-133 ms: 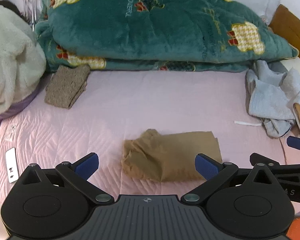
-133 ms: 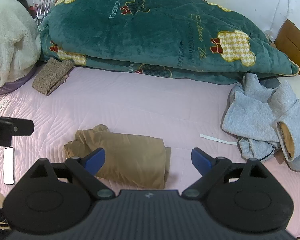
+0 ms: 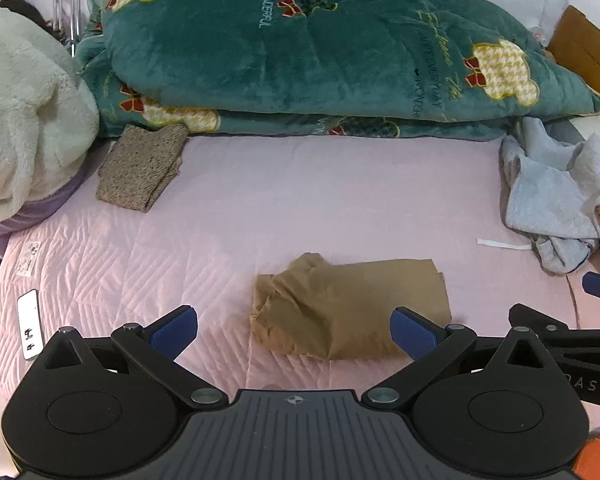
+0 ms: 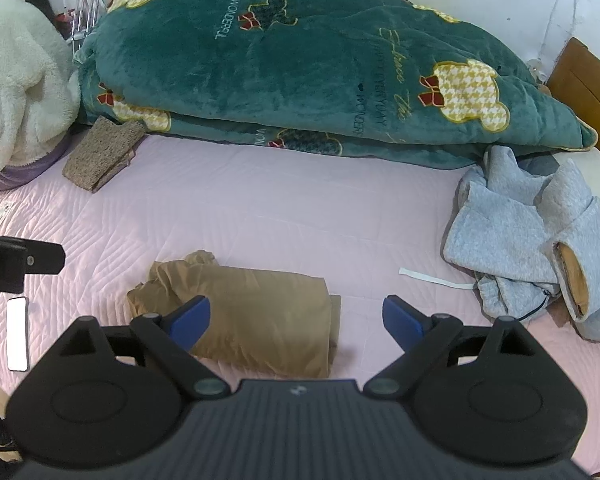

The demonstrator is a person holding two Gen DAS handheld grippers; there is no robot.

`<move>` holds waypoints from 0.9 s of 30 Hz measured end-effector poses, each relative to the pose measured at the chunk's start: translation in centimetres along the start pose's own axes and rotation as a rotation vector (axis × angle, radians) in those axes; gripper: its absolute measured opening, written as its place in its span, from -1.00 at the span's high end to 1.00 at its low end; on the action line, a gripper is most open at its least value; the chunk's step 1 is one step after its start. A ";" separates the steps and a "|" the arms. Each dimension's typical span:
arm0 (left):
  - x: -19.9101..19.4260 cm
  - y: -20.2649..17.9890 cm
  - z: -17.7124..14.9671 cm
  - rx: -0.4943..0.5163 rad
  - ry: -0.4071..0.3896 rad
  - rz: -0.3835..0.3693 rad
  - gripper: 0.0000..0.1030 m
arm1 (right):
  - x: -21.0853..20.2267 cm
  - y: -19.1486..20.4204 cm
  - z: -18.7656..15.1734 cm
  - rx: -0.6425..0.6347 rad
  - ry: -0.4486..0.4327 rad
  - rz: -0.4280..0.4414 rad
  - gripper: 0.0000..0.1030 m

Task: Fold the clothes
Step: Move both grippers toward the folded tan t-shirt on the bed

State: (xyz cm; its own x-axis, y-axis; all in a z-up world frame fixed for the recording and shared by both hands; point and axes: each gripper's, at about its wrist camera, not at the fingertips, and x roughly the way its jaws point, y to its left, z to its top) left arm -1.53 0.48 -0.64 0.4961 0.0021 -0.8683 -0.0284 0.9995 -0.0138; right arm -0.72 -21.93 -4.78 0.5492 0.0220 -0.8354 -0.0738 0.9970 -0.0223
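Note:
A tan garment (image 3: 348,308) lies folded into a rough rectangle on the pink quilted bed (image 3: 300,192), its left end bunched. My left gripper (image 3: 294,330) hovers open just in front of it, empty. The same tan garment (image 4: 252,316) shows in the right wrist view, where my right gripper (image 4: 296,318) is open and empty above its near right part. A crumpled grey sweatshirt (image 4: 532,240) lies at the right side of the bed, also seen as the grey sweatshirt (image 3: 560,196). A folded speckled brown garment (image 3: 140,168) rests at the back left.
A big green plush blanket (image 3: 320,52) is heaped across the back of the bed. A person in a cream fleece (image 3: 24,120) sits at the left. A white phone (image 3: 30,324) lies near the left edge, a white strip (image 3: 504,245) by the sweatshirt. A wooden headboard (image 3: 584,48) stands at right.

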 end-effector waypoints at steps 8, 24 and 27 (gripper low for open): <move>1.0 -0.6 0.5 -0.025 0.022 0.020 -1.00 | 0.1 -0.3 0.3 0.010 0.000 0.016 -0.82; 4.1 1.2 2.1 -0.044 0.129 0.008 -1.00 | 2.9 -0.9 0.4 0.041 0.031 -0.002 -0.82; 5.0 1.3 2.5 -0.038 0.139 0.007 -1.00 | 3.6 -0.8 0.5 0.043 0.037 -0.005 -0.82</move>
State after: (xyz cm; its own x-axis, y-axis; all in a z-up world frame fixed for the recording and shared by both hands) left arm 3.08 1.86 -3.80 0.3707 0.0021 -0.9288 -0.0654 0.9976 -0.0239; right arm 1.74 -22.59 -7.50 0.5186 0.0155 -0.8549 -0.0351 0.9994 -0.0031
